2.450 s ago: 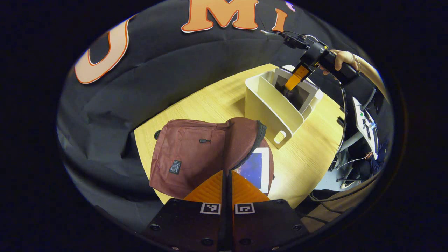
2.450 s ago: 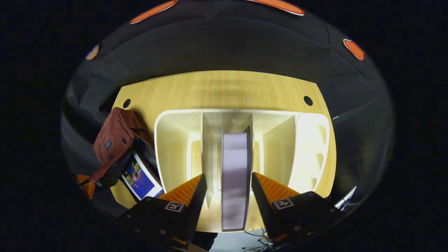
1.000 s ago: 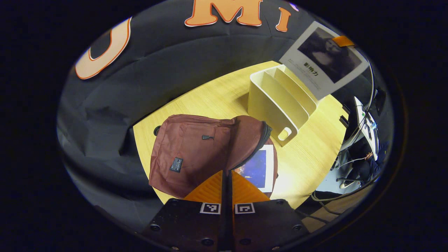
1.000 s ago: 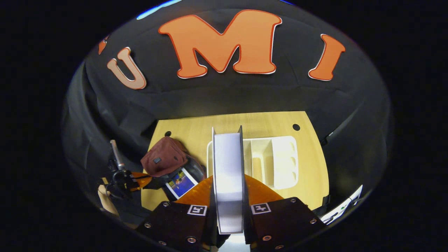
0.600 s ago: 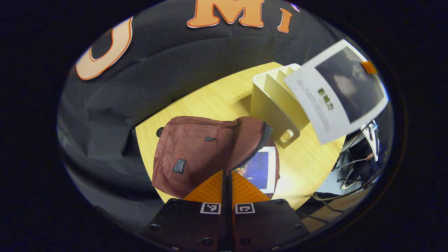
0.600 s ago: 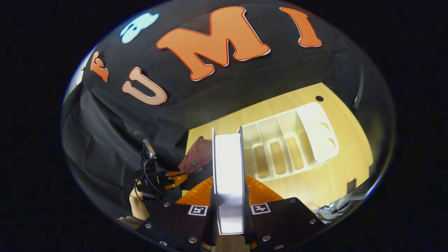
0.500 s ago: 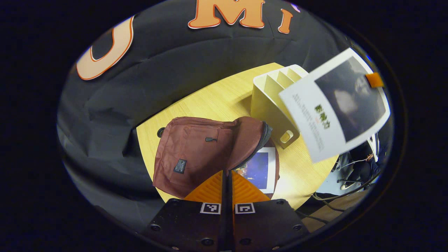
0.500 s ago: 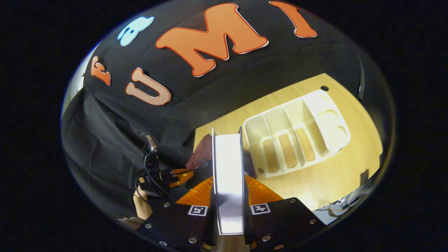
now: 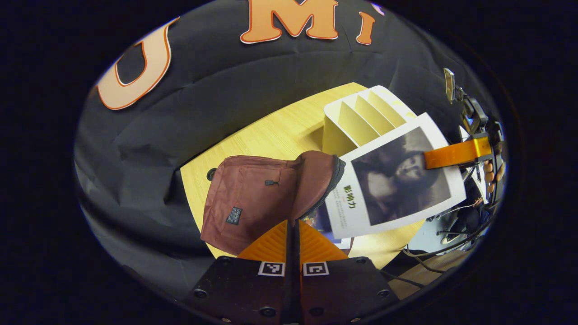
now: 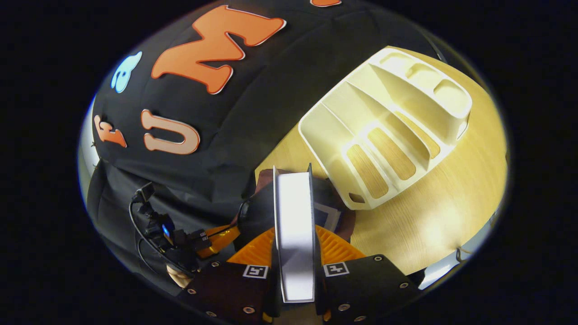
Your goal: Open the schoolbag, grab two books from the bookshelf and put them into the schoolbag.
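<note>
Left gripper view: left gripper (image 9: 293,232) closed tight, fingers pinched on the raised zipper edge of the maroon fabric schoolbag (image 9: 253,194), holding the flap lifted so the mouth gapes toward the cream plastic slotted bookshelf (image 9: 361,119) on the pale wooden table (image 9: 271,131). Blue-covered first book (image 9: 321,222) already lying inside the opening. White-bordered second book with a dark portrait cover (image 9: 397,180) hanging at a tilt, lower corner just at the bag's mouth, gripped at its far edge by the right gripper (image 9: 445,154), arm reaching in from the right. Right gripper view: fingers clamped on the book's fore-edge (image 10: 294,234), pointing down and forward toward the dark bag opening directly beneath; left gripper seen lower left, a hand (image 10: 176,274) under it; bookshelf slots bare. Judged step: insertion of the second book. Recommended: keep flap lifted high, lead with the lower corner, slide flat over the first book, release only once well inside; risk of catching on the zipper lip.
</note>
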Tool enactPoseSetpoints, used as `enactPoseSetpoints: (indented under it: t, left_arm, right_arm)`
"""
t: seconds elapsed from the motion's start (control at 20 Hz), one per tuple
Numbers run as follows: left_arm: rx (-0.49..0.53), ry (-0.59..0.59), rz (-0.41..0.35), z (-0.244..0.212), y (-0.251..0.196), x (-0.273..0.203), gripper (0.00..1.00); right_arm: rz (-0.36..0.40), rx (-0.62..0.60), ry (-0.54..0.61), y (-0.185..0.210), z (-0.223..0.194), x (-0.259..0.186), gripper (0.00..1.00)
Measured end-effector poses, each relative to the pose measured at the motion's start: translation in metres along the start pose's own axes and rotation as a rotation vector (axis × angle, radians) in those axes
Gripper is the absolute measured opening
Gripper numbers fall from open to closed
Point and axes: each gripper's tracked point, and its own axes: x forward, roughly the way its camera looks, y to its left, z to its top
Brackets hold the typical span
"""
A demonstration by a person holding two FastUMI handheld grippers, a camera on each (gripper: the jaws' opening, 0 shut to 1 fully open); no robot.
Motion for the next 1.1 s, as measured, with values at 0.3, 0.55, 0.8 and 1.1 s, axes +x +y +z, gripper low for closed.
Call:
enactPoseSetpoints:
  t: [0.3,0.55,0.8,1.1]
  left_arm:
    - [0.043,-0.015,0.018,0.014,-0.015,-0.012,0.08]
    - [0.058,-0.021,0.014,0.021,-0.023,-0.015,0.01]
    - [0.053,-0.032,0.006,0.026,-0.027,-0.017,0.01]
    - [0.053,-0.041,-0.018,0.026,-0.033,-0.021,0.01]
  right_arm:
    - [0.01,0.094,-0.003,-0.005,-0.02,0.056,0.3]
    - [-0.02,0.108,0.017,0.005,-0.039,0.095,0.3]
    - [-0.024,0.118,0.011,0.023,-0.056,0.125,0.3]
    - [-0.14,0.098,-0.047,0.02,-0.059,0.156,0.33]
